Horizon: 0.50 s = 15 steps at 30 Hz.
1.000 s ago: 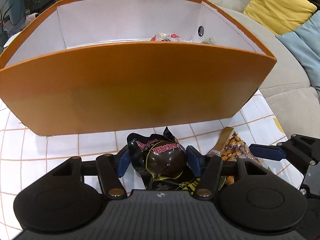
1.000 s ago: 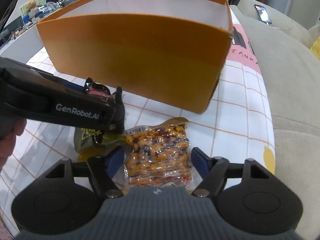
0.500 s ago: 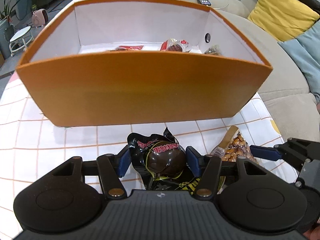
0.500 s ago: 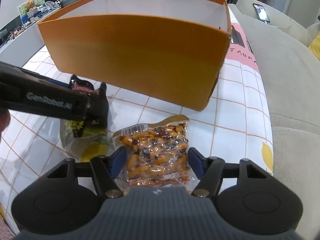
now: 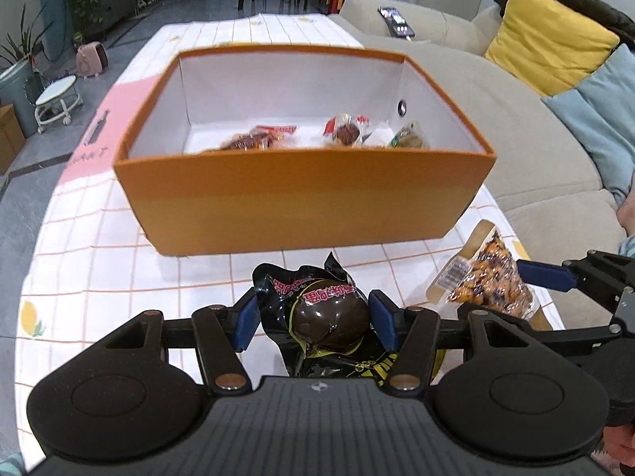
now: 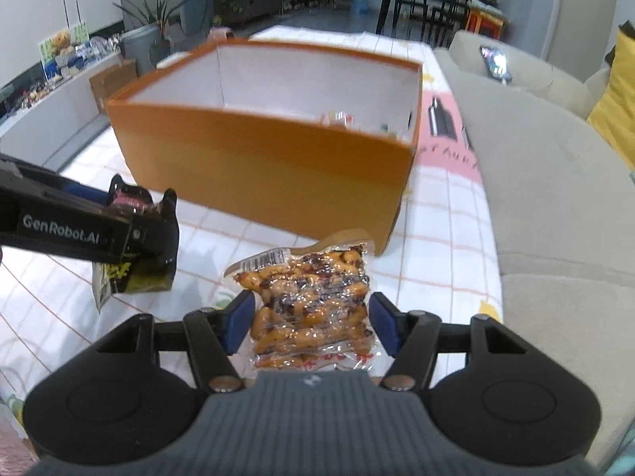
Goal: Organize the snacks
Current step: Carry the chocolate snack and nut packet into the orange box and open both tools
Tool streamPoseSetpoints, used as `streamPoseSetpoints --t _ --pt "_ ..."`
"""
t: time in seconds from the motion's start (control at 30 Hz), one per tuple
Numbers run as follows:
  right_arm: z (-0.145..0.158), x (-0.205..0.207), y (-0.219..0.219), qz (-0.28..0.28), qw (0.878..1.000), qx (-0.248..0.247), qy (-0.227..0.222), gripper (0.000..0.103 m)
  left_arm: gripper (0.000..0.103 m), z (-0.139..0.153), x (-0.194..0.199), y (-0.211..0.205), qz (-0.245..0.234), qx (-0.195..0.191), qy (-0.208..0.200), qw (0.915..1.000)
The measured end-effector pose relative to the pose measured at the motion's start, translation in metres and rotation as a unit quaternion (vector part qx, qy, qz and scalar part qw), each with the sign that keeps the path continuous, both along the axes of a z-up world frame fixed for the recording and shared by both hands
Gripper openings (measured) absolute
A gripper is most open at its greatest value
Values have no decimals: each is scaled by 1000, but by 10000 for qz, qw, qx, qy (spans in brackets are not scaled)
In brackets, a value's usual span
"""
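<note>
On my left, the left gripper (image 5: 311, 319) has its blue pads pressed against both sides of a black egg packet (image 5: 325, 313), holding it above the checked tablecloth (image 5: 99, 261), short of the orange box (image 5: 301, 202). Inside the box I see several wrapped snacks (image 5: 345, 133) lying on the white floor. To the right, my right gripper (image 6: 307, 317) has closed its fingers on a clear pack of glazed nuts (image 6: 309, 301), lifted near the box's front corner; beyond it sits the beige sofa (image 6: 555, 206)
</note>
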State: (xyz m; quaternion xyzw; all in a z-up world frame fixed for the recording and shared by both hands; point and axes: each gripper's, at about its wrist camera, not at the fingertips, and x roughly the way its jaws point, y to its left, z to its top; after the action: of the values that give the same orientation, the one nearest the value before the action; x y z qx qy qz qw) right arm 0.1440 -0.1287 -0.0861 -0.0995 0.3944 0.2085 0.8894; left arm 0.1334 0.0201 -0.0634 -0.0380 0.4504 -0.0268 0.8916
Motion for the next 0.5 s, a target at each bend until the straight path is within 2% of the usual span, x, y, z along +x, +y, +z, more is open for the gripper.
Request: streamPoseSetpoints --t 0.27,0.5 --pt "44 -18 -2 12 9987 266 -428 61 66 32 -12 3 -31 177 -382 9991" --pt "76 -10 -2 15 9972 403 -635 60 66 62 0 10 -125 299 -660 9973"
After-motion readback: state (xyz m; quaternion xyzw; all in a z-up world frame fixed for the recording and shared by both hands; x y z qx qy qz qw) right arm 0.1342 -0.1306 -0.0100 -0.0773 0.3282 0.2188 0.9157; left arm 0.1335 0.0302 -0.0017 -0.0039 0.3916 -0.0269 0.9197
